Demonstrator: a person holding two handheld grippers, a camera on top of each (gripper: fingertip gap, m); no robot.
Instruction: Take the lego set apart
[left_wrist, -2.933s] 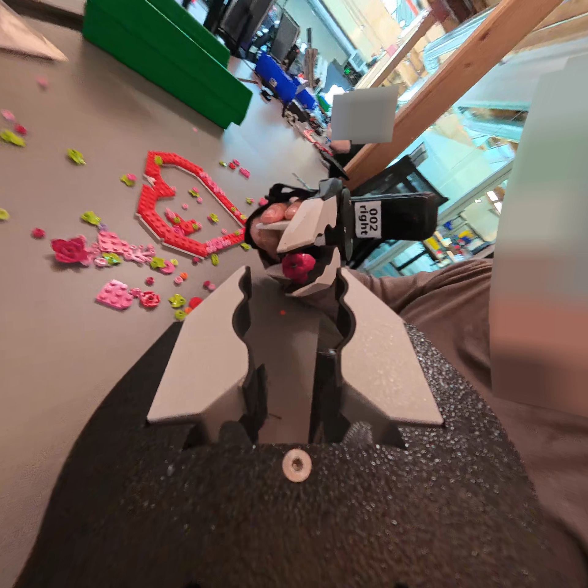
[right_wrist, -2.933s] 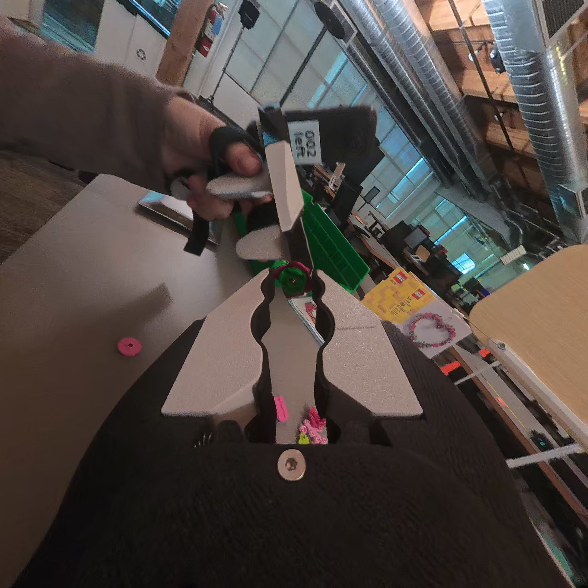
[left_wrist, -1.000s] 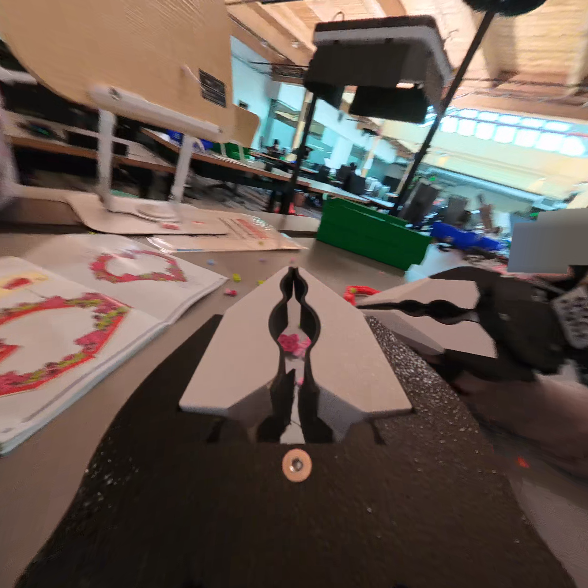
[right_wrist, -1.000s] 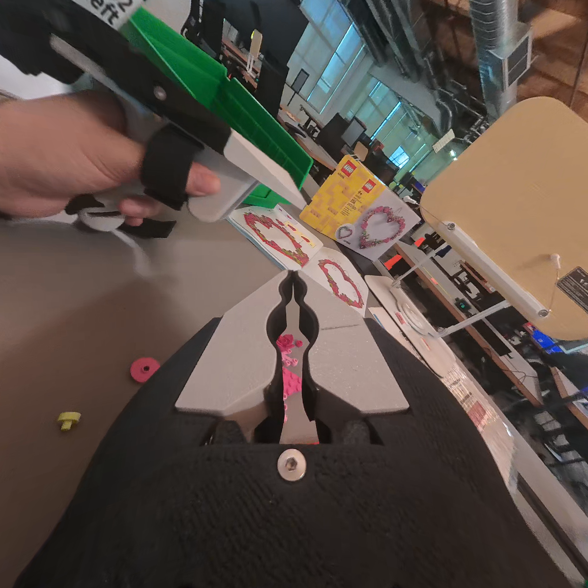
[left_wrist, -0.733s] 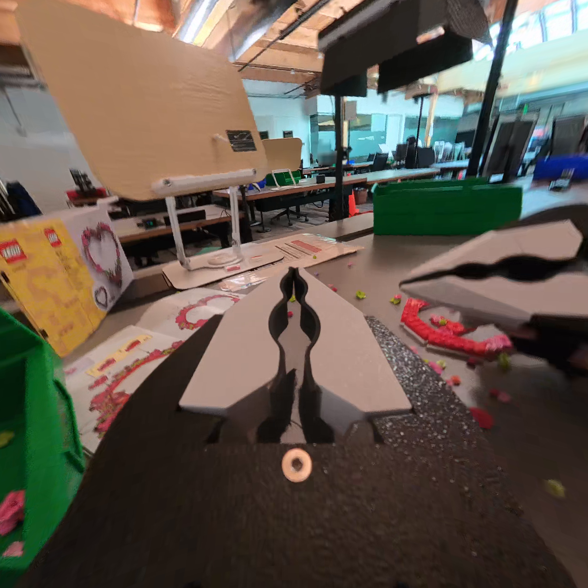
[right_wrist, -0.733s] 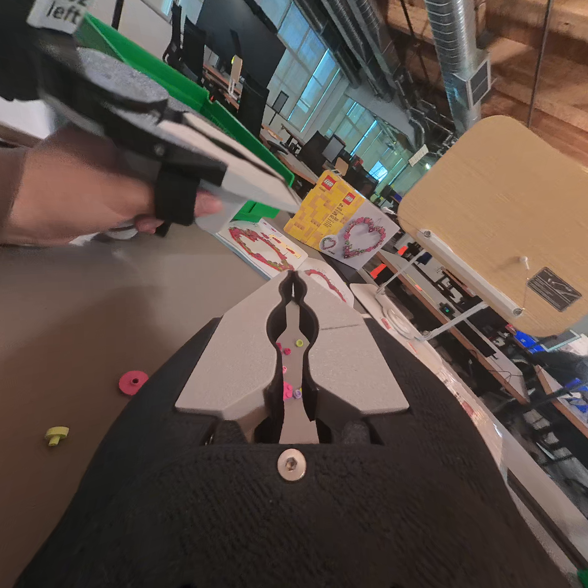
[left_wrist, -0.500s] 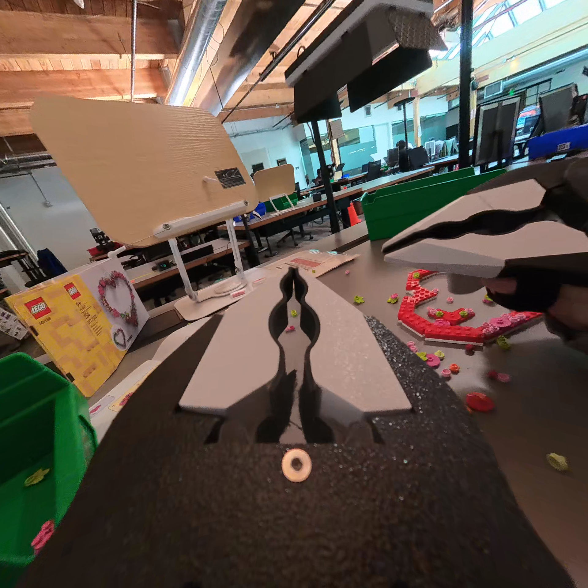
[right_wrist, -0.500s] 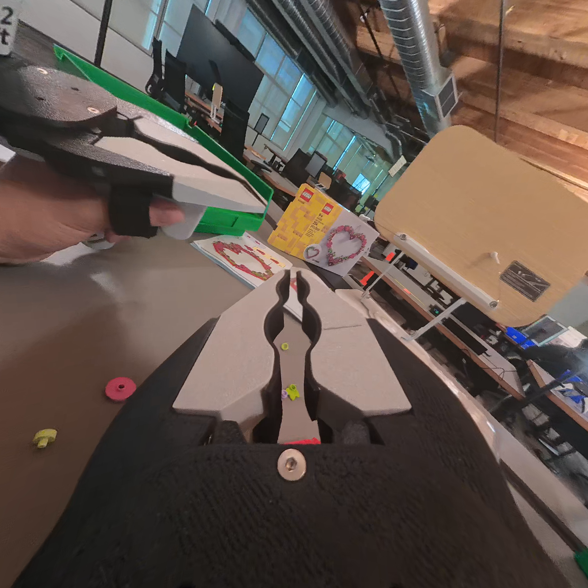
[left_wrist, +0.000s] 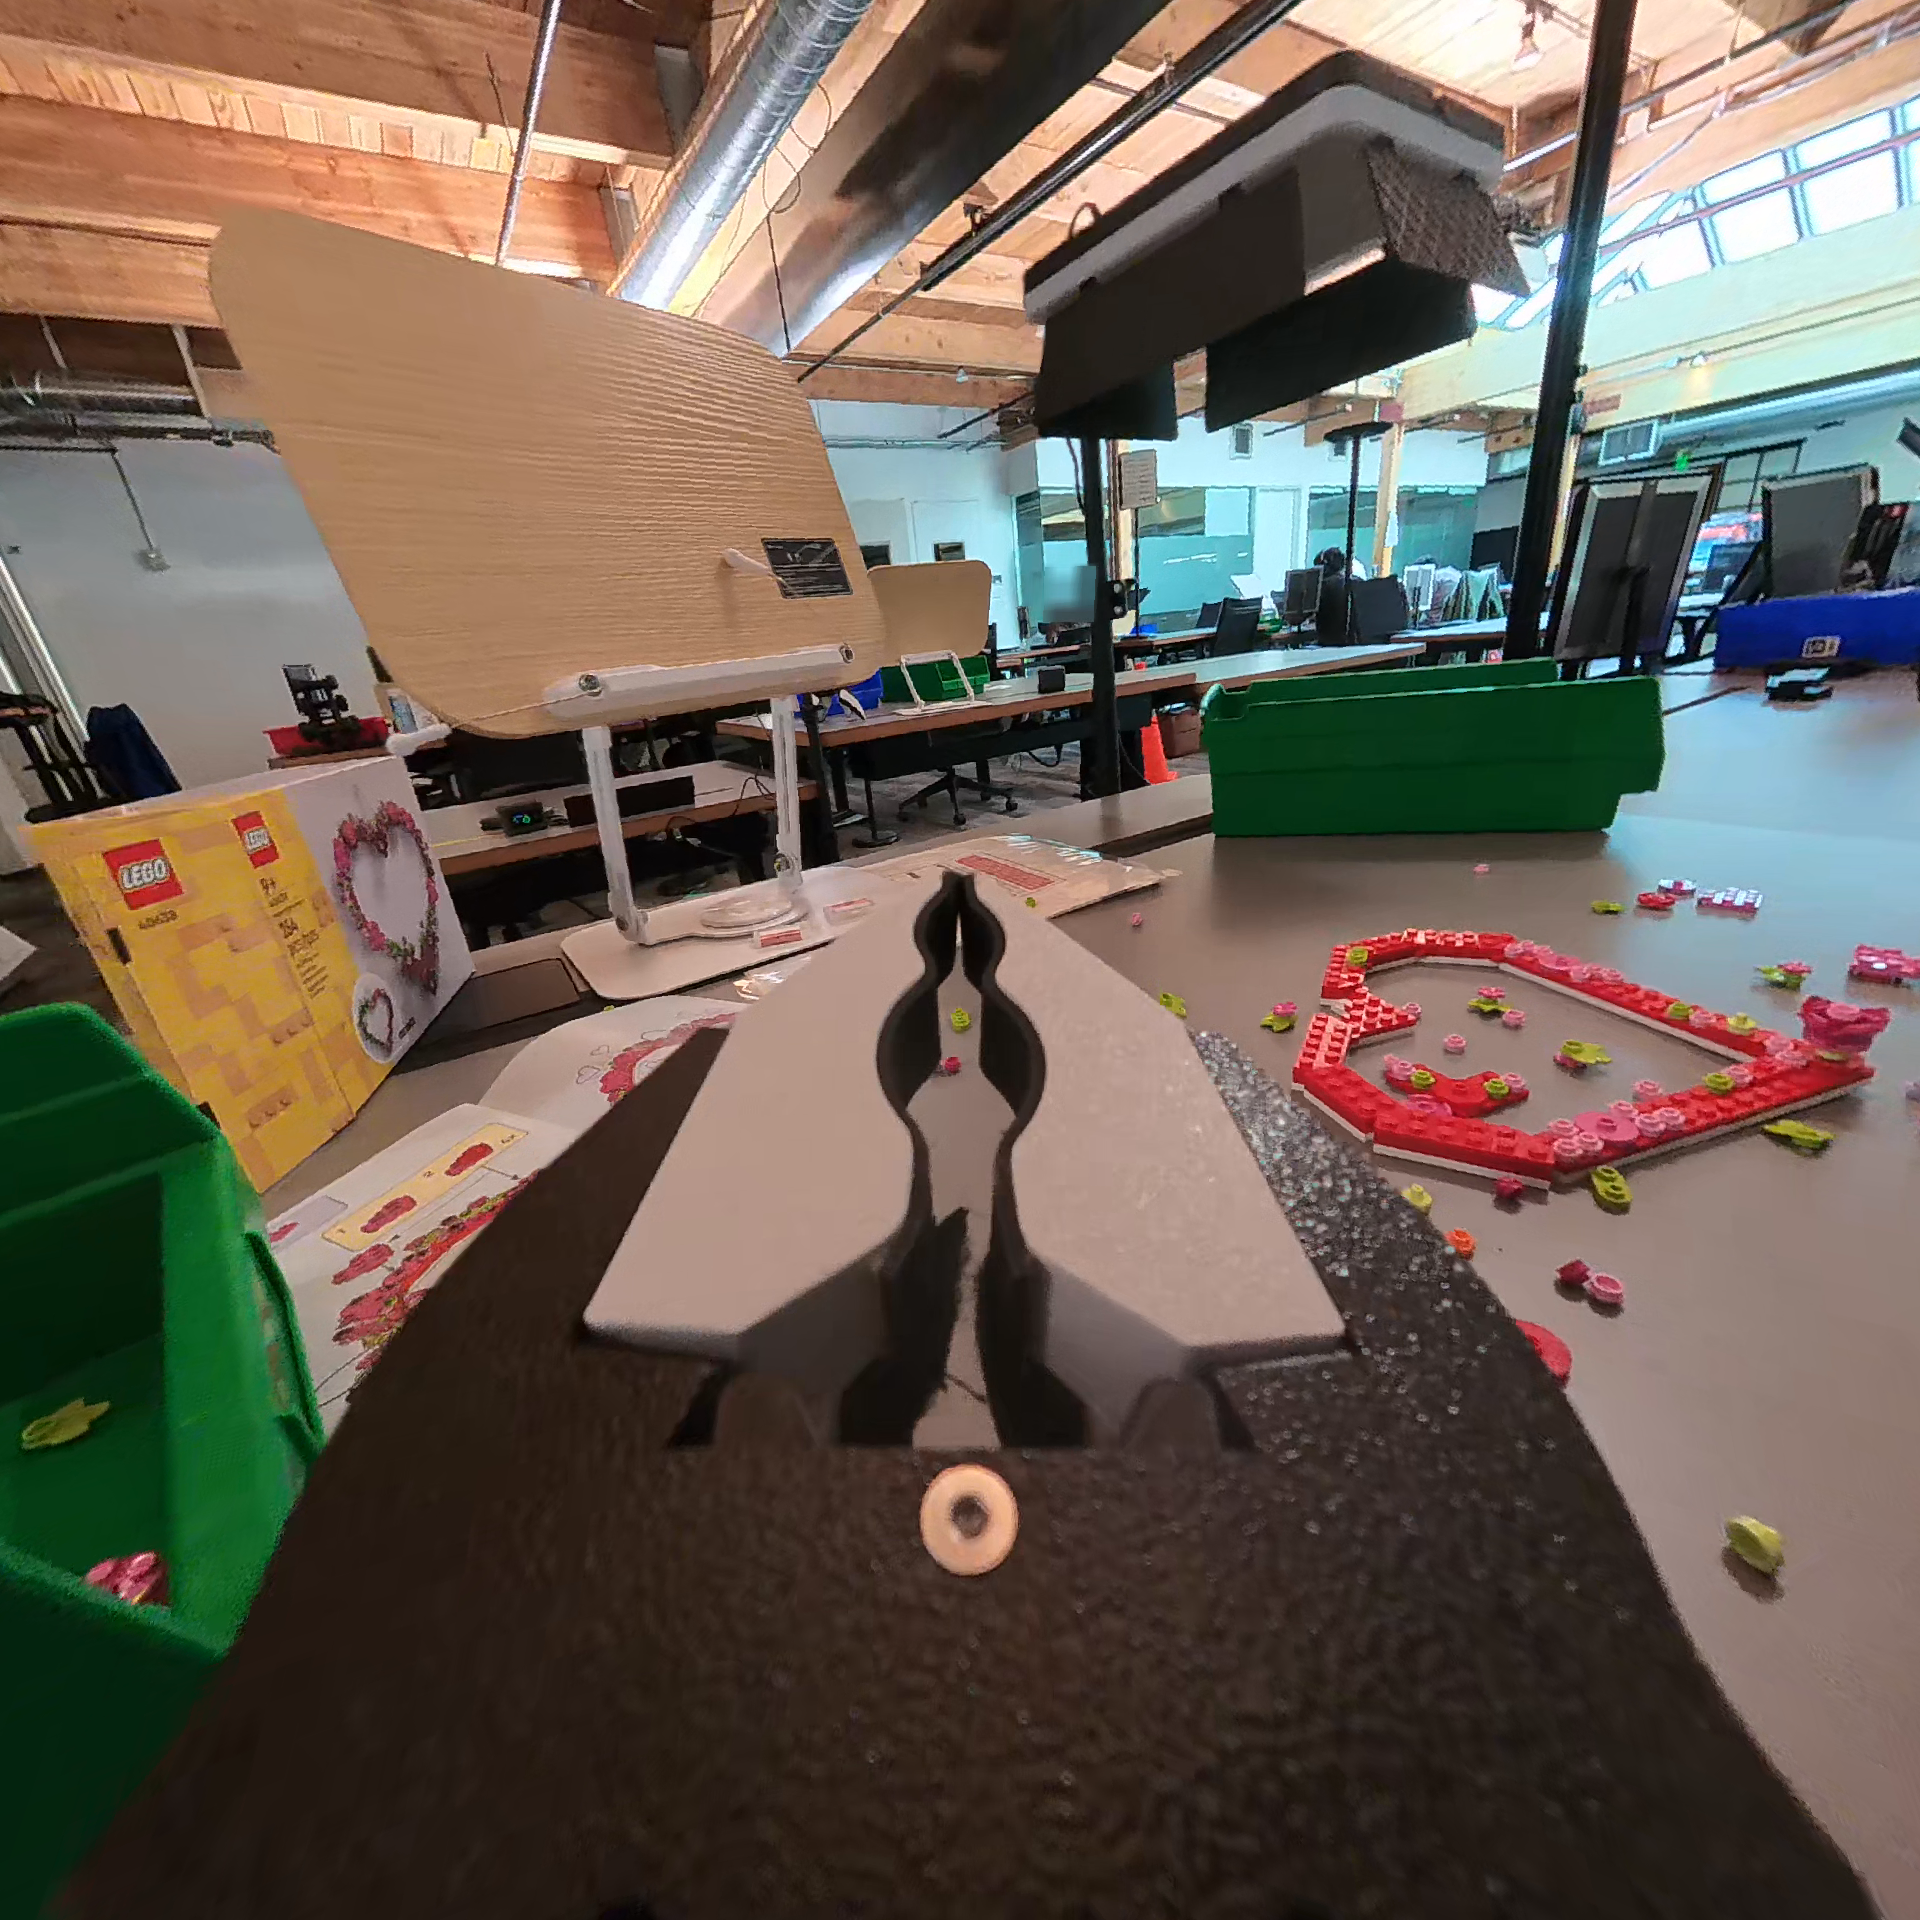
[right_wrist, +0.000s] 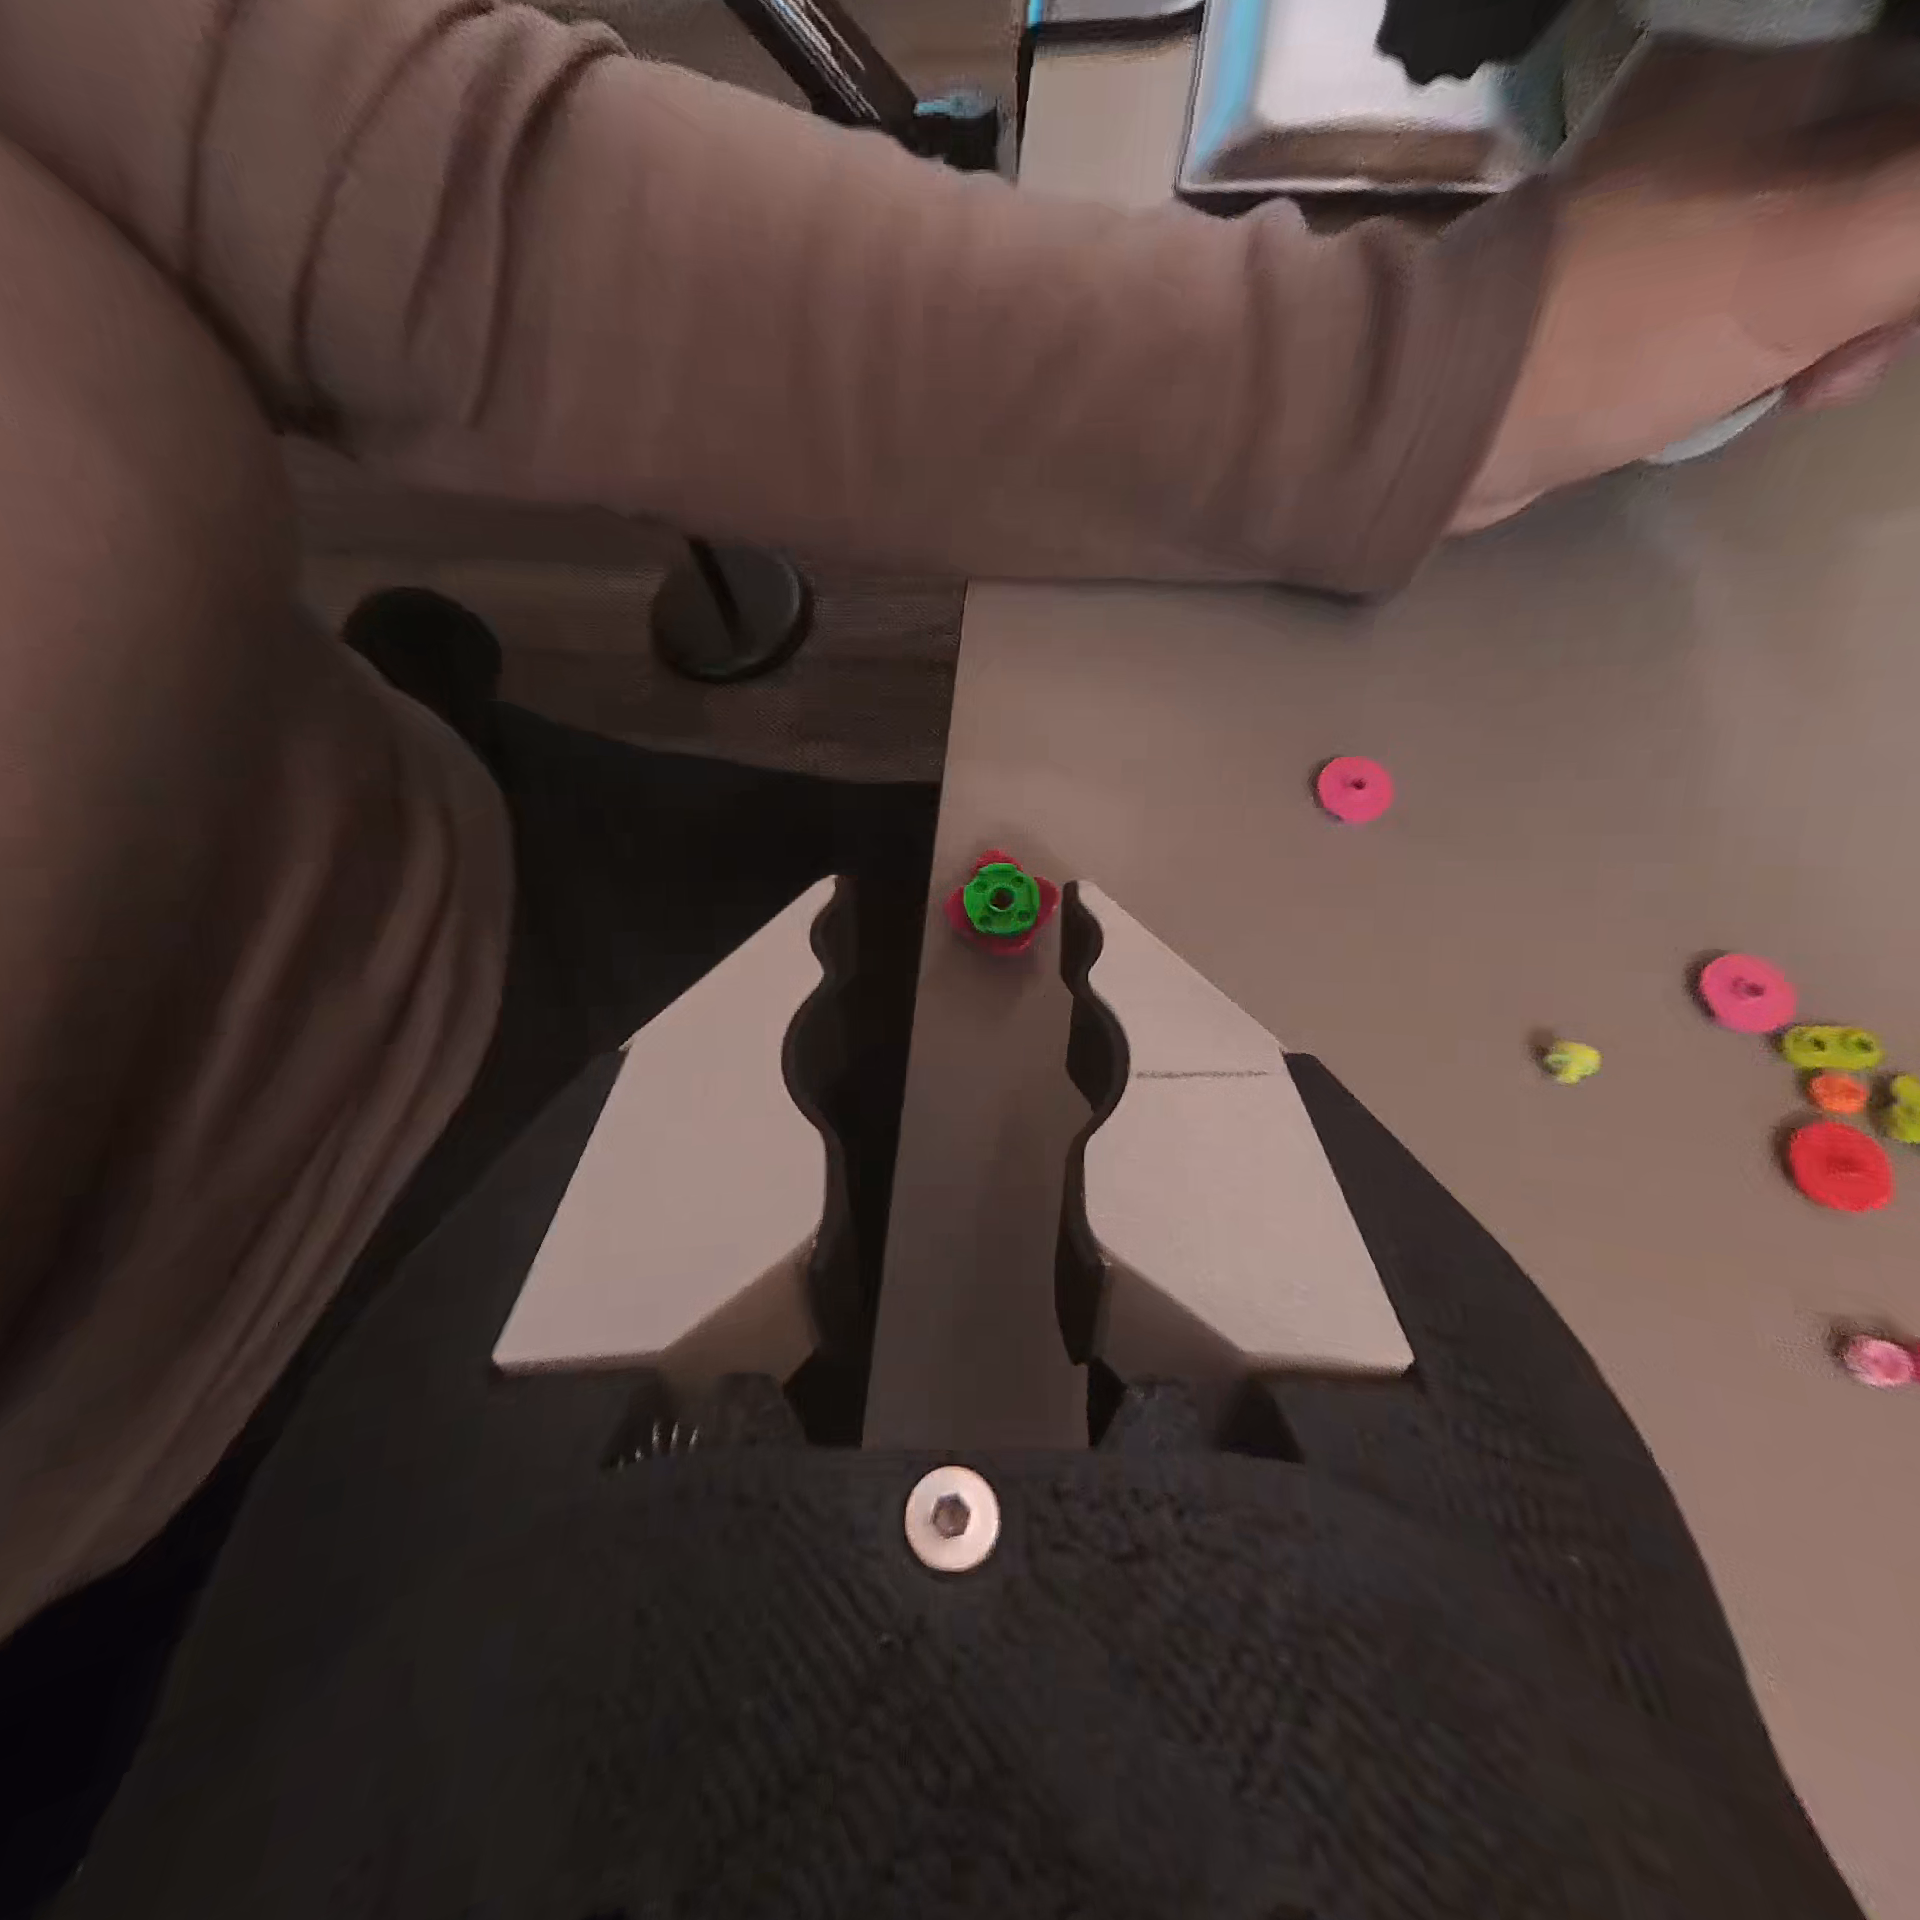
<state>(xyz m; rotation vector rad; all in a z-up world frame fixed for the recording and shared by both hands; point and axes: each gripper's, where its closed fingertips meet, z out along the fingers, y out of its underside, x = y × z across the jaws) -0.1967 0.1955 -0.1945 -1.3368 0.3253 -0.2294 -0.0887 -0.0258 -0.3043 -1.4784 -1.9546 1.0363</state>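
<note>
The red heart-shaped lego frame (left_wrist: 1558, 1060), still dotted with pink and lime studs, lies on the grey table to the right of my left gripper (left_wrist: 958, 896). That gripper is shut and empty, held above the table. My right gripper (right_wrist: 956, 896) is open and points down at the table's near edge. A small red flower piece with a green round stud on top (right_wrist: 1000, 902) lies between its fingertips, closer to the right finger (right_wrist: 1164, 1091). It is not gripped.
A green bin (left_wrist: 125, 1299) with a few pieces stands at the left, and another green bin (left_wrist: 1434, 758) at the back. A yellow box (left_wrist: 239, 956), booklet (left_wrist: 416, 1226) and wooden book stand (left_wrist: 561, 499) are behind. A person's sleeve (right_wrist: 831, 312) crosses above. Loose studs (right_wrist: 1748, 992) lie right. The gap from one gripper's tips to the other's is roughly 25 centimeters.
A second ago both grippers showed pink pieces between their fingers; now both are empty. The left view has swung toward the green bin. The right gripper has opened and turned down toward the table edge.
</note>
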